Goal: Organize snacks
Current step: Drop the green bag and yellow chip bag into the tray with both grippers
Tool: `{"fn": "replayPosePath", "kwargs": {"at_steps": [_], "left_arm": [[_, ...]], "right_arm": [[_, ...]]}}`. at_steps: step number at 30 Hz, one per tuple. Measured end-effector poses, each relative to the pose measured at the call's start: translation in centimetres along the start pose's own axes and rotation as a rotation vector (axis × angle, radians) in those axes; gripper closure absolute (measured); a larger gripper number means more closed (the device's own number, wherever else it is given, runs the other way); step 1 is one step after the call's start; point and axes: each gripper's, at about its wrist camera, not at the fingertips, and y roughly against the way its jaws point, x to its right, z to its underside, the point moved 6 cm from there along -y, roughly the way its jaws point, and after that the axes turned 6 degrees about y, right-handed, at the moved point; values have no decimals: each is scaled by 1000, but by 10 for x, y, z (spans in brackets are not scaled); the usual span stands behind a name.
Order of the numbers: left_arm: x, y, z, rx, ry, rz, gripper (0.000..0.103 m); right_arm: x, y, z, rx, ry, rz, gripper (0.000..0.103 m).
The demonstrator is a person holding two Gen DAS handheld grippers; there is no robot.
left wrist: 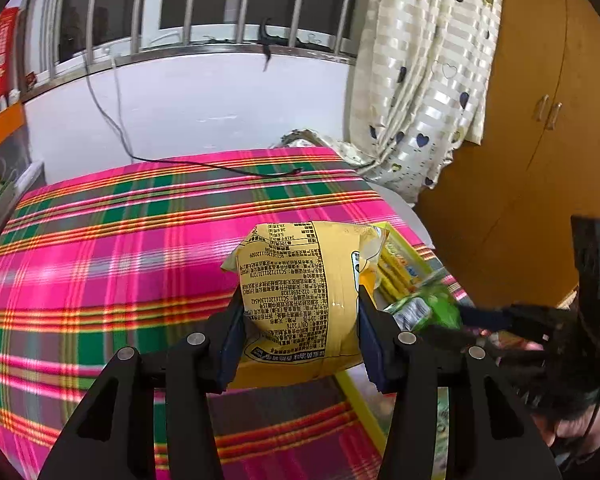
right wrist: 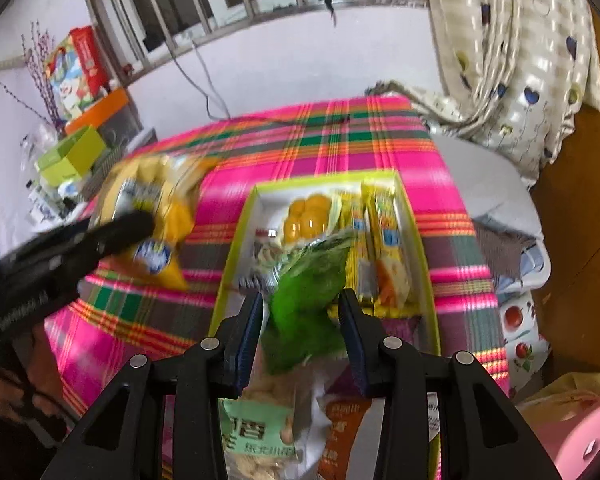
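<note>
Two bags are in hand at once. Our left gripper (left wrist: 300,316) has its pads closed against both sides of a yellow bag (left wrist: 300,292), printed back toward the camera, held up over the plaid cloth (left wrist: 100,248) beside the tray. Our right gripper (right wrist: 300,320) pinches a green bag (right wrist: 306,292) above the yellow-rimmed tray (right wrist: 236,240), which lies on the cloth near its right edge. Yellow packets (right wrist: 380,224) line the tray's far right corner. Motion blurs the green bag's print.
</note>
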Motion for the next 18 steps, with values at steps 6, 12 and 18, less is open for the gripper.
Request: {"fn": "replayPosePath", "kwargs": {"at_steps": [6,12,18], "left_arm": [[16,-24,-4,-43,-23,39,52],[27,-51,0,-116,-21,84,52],[43,-65,2,-159,-15,163,50]], "right_arm": [[5,17,0,47,-6,-10,54],[9,25,0,69,-15,-9,54],[18,31,3,81,-39,3,54]]}}
